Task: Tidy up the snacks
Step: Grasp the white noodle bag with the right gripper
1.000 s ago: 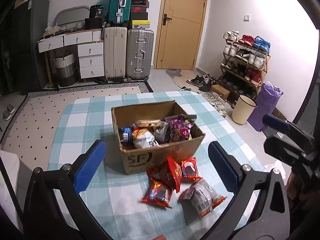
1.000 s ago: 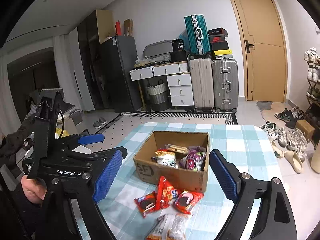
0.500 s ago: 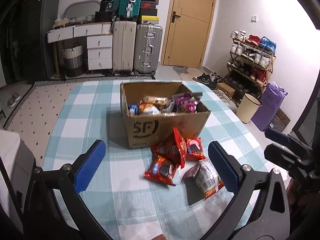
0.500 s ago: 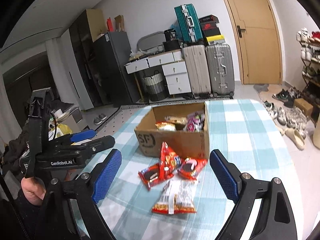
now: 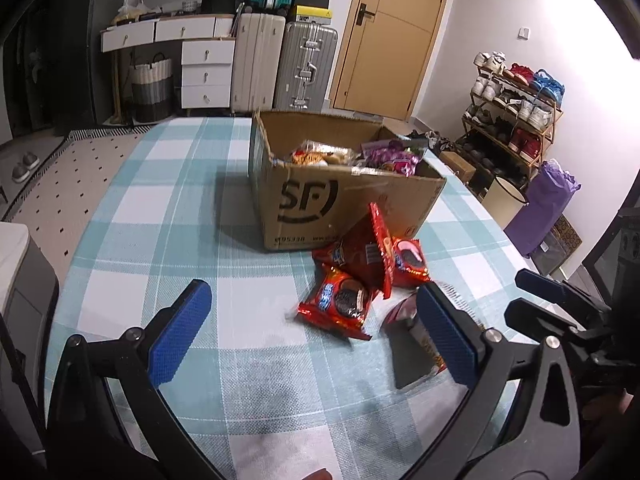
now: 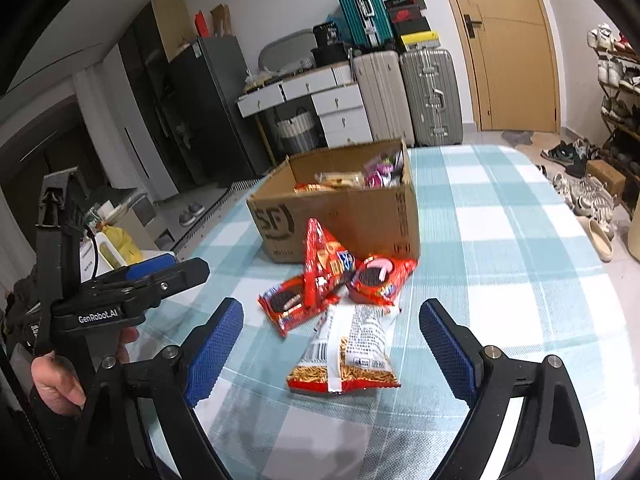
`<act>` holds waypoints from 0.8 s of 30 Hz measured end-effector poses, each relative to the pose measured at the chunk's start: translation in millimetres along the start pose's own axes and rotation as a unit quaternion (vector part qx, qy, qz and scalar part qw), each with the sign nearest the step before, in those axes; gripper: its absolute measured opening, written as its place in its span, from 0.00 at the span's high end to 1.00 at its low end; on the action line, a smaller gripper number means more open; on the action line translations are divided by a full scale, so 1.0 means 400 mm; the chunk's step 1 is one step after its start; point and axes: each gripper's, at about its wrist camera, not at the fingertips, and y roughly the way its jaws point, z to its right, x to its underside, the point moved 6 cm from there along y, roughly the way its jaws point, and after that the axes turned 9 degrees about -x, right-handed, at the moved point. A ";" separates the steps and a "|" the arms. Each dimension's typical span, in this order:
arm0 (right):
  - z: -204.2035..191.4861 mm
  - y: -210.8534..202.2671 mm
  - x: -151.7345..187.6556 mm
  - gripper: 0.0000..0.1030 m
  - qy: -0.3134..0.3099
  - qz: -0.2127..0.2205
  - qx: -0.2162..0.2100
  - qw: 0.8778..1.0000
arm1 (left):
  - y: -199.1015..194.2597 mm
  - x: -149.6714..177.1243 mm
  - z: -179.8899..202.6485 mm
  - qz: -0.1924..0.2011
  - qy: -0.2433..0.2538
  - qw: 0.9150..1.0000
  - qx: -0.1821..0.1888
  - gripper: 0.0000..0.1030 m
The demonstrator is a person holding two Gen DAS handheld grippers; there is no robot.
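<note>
Both jaws wide, empty, left gripper [image 5: 312, 332] over bare tablecloth [image 5: 160, 216], right gripper [image 6: 330, 344] flanking noodle packet [image 6: 348, 352]

The right gripper [image 6: 330, 354] is hovering with its blue pads spread wide over a clear-and-red snack bag [image 6: 347, 354] lying on the checked tablecloth [image 6: 500, 248]. Red cookie packets [image 6: 288, 304] are leaning against the cardboard box [image 6: 344, 216] (already holding snacks). The left gripper [image 6: 160, 274] is showing at left, gripped by a hand [image 6: 56, 384].
</note>
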 end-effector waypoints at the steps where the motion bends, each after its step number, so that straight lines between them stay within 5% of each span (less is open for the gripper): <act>1: 0.006 0.012 0.005 0.11 0.003 -0.004 0.000 1.000 | 0.006 0.003 -0.002 -0.002 -0.001 1.000 0.001 0.01; 24: 0.098 0.177 0.063 0.11 0.045 -0.056 -0.015 0.997 | 0.114 0.052 -0.026 -0.038 -0.024 0.999 0.022 0.01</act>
